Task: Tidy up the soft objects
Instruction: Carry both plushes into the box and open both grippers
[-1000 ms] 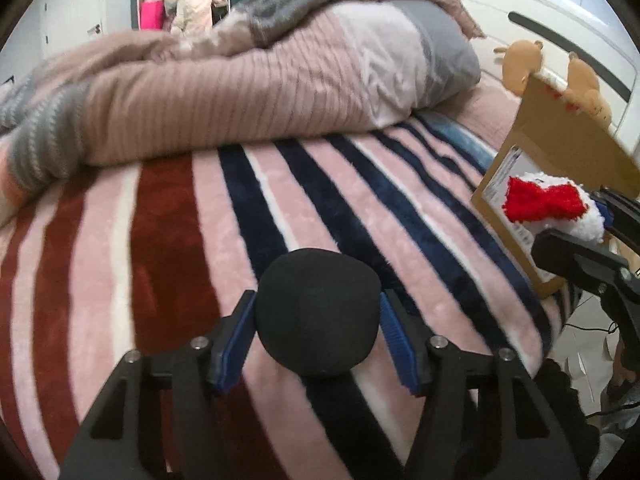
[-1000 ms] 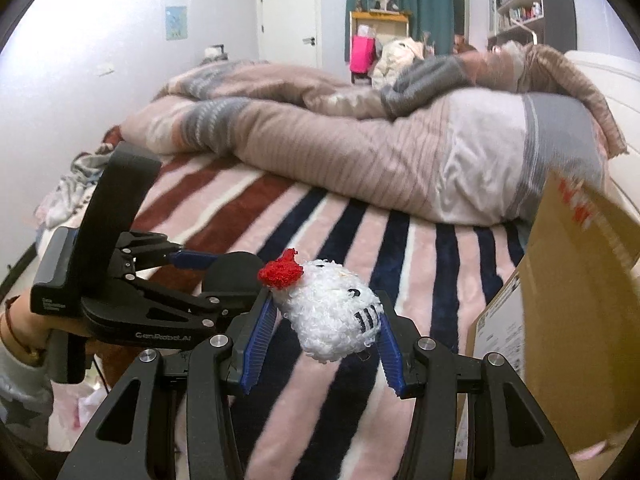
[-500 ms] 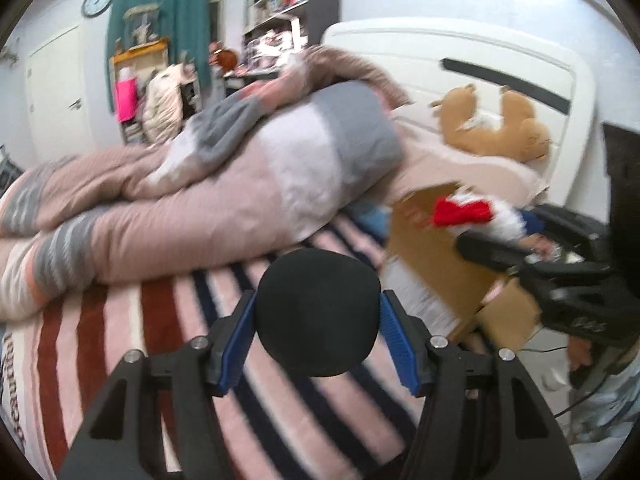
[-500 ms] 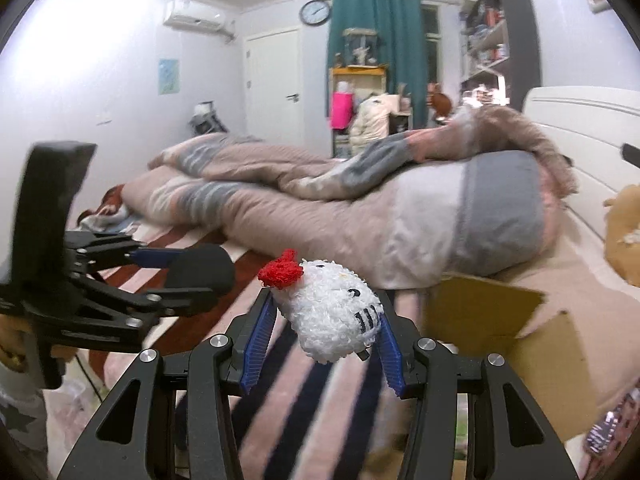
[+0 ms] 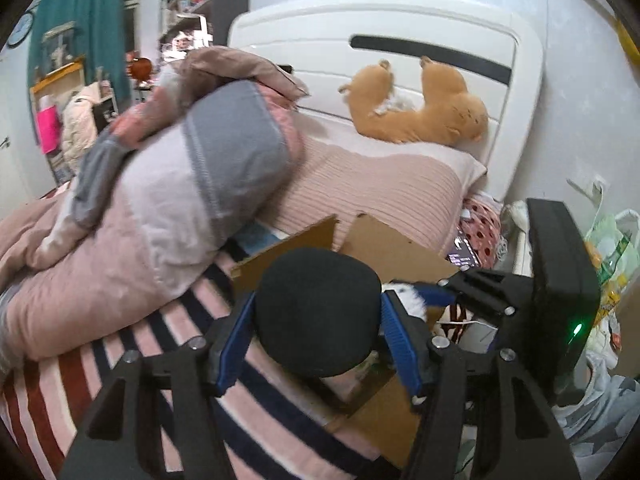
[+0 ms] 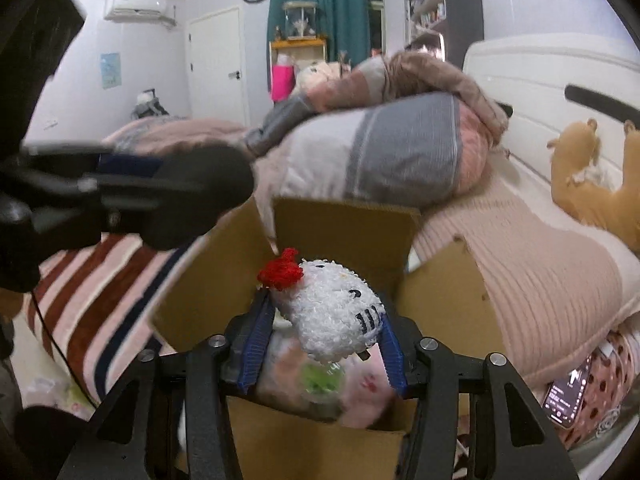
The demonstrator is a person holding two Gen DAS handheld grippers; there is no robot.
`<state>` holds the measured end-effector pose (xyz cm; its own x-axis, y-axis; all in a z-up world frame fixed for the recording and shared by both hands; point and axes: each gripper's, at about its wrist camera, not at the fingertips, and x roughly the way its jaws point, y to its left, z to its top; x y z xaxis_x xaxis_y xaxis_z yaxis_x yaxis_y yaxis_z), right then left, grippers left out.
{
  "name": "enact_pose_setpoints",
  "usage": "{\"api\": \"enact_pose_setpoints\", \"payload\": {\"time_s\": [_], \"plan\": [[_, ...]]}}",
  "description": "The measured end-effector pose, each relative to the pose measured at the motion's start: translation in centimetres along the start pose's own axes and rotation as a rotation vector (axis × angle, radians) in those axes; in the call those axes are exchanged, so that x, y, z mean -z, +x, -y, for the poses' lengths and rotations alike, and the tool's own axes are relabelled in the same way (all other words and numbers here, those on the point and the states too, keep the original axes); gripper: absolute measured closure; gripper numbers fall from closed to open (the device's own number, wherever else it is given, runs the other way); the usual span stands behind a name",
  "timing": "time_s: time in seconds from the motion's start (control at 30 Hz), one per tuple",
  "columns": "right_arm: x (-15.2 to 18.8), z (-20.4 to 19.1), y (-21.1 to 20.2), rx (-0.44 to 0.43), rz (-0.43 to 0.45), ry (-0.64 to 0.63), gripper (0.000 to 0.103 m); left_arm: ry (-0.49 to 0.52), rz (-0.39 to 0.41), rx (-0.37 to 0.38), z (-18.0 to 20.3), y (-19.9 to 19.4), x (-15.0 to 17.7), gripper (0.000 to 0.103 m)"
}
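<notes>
Over the open cardboard box (image 6: pixel 344 236), we have the white plush toy (image 6: pixel 334 316) with its red bow pinched between the blue fingers (image 6: pixel 256 340) of our right gripper (image 6: pixel 320 344), held above the box's mouth. Down inside the box, below the toy at six o'clock in the right wrist view, sits a blurred heap of pink and green soft stuff (image 6: pixel 320 380); we can't tell what the items are.

At nine o'clock in that same view, our left gripper (image 6: pixel 168 196) comes in from the side, its fingers clamped on the black soft ball (image 6: pixel 200 196), which hangs above the box's left flap. From the left wrist view, we see that black ball (image 5: pixel 318 312) squeezed squarely between the blue fingers (image 5: pixel 400 344) of the left gripper (image 5: pixel 316 340), with the box flaps (image 5: pixel 384 244) just behind it at twelve o'clock. At three o'clock there, the right gripper (image 5: pixel 436 294) shows side-on, a tuft of the white toy (image 5: pixel 404 296) peeking out by its blue pad and a green light on its body.

The box sits on the striped blanket (image 5: pixel 168 360) of the bed, by the pink ribbed pillow (image 5: pixel 384 184). A rolled duvet (image 5: pixel 160 200) lies at ten o'clock, and an orange plush bear (image 5: pixel 424 112) leans on the white headboard (image 5: pixel 400 24) at one o'clock. A phone (image 6: pixel 568 396) rests at four o'clock in the right wrist view.
</notes>
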<state>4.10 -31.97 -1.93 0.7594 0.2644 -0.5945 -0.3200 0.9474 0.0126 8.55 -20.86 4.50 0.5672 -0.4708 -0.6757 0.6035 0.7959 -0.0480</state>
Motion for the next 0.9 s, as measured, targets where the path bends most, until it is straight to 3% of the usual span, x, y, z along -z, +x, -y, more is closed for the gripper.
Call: {"api": "enact_pose_setpoints", "payload": {"time_s": [0.27,0.37,0.43,0.67,0.8,0.9], "plan": [[0.7,1.1,1.3,-0.015,-0.011,-0.015,0.049,0.017,-0.071,-0.02,0.5,3.6,-0.3,0.038],[0.6,1.0,1.7,-0.028,-0.016,-0.021,0.046,0.013,-0.068,-0.018,0.2,3.8,-0.1,0.029],[0.6,1.0,1.8,-0.039,-0.013,-0.026,0.041,0.014,-0.053,-0.021,0.1,3.6,0.1,0.021],[0.3,0.7,1.5,-0.062,-0.002,-0.026,0.033,-0.01,0.019,-0.04,-0.6,0.9,0.5,0.01],[-0.1,0.4,0.7,-0.062,0.024,-0.04,0.032,-0.073,0.092,-0.098,-1.7,-1.8,1.4,0.003],[-0.5,0.0,-0.2,-0.073,0.068,-0.064,0.022,-0.137,0.152,-0.174,-2.7,-4.1,2.5,0.002]]}}
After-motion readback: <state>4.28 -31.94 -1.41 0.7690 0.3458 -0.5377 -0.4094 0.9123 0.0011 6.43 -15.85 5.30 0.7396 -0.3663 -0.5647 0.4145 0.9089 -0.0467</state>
